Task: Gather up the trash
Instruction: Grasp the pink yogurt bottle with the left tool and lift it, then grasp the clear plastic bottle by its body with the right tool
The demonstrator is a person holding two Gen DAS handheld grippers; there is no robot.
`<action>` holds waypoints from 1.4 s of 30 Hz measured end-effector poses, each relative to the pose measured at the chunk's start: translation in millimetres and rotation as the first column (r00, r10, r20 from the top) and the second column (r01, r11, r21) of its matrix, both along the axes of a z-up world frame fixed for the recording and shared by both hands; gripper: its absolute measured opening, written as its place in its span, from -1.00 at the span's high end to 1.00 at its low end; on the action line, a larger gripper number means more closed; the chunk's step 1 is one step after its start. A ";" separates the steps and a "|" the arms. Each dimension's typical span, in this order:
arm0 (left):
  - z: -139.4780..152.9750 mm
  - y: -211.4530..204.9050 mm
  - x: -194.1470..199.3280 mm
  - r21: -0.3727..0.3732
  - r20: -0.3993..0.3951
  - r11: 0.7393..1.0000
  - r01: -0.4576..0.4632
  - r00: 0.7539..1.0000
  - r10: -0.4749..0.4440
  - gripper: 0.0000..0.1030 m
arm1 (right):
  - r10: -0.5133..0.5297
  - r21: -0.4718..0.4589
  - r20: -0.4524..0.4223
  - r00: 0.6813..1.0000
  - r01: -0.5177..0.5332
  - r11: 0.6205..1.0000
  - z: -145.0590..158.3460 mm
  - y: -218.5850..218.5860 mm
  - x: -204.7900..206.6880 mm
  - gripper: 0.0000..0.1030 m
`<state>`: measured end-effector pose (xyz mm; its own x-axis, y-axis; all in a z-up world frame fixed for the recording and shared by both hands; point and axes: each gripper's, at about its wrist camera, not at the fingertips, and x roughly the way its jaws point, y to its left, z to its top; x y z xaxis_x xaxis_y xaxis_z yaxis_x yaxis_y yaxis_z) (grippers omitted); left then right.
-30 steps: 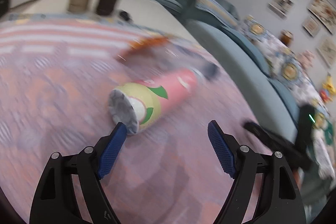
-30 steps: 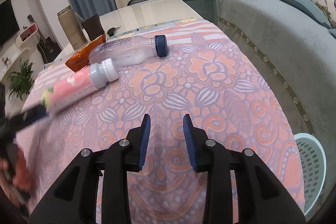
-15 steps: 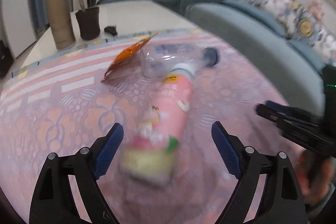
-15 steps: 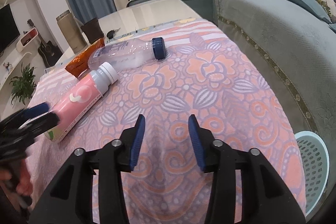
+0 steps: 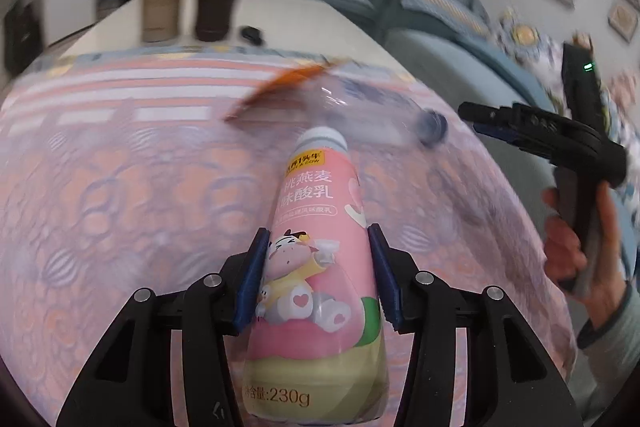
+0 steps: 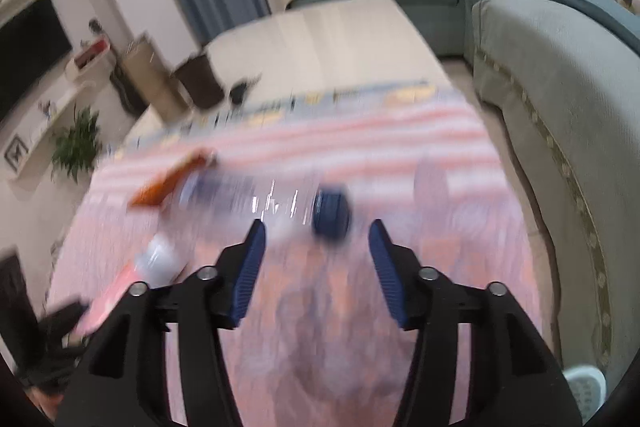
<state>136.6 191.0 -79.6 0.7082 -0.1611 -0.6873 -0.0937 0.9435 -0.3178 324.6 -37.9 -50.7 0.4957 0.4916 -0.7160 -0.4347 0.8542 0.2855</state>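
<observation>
Yogurt bottle (image 5: 316, 267) is clamped between the left gripper's (image 5: 318, 273) blue fingers (image 5: 252, 279), cap pointing away, over the pink floral worktop (image 5: 120, 195). Just past its cap lie a clear bottle (image 6: 256, 203) and an orange wrapper (image 5: 288, 83). Right gripper (image 6: 318, 269) hangs spread wide near the clear bottle, holding nothing.

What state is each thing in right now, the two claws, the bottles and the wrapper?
left claw: shut on the pink yogurt bottle.
pink yogurt bottle: capped, gripped around its body.
right claw: open, holding nothing.
clear bottle: lying on its side, blue cap on.
orange wrapper: lying on the tablecloth.
</observation>
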 end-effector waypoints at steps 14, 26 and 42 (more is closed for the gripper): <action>3.0 45.2 -24.0 -0.082 0.055 0.979 -0.185 0.980 0.190 0.09 | 0.311 0.113 -0.166 0.936 -0.295 0.949 -35.4 35.8 -20.0 -0.19; 0.1 43.5 -19.7 -0.050 0.050 0.979 -0.197 0.979 0.200 0.09 | 0.025 -0.021 -0.019 1.000 -0.025 0.999 -10.7 64.8 -58.6 -0.47; 1.6 43.3 -21.2 -0.050 0.059 0.980 -0.194 0.979 0.197 0.09 | -0.039 -0.144 -0.038 0.999 0.033 0.989 -38.7 85.1 -59.3 -0.03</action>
<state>115.4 234.3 -78.0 0.7712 -0.0438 -0.6351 -0.2536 0.8940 -0.3695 265.3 47.2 -89.4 0.4801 0.3648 -0.7978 -0.3937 0.9023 0.1756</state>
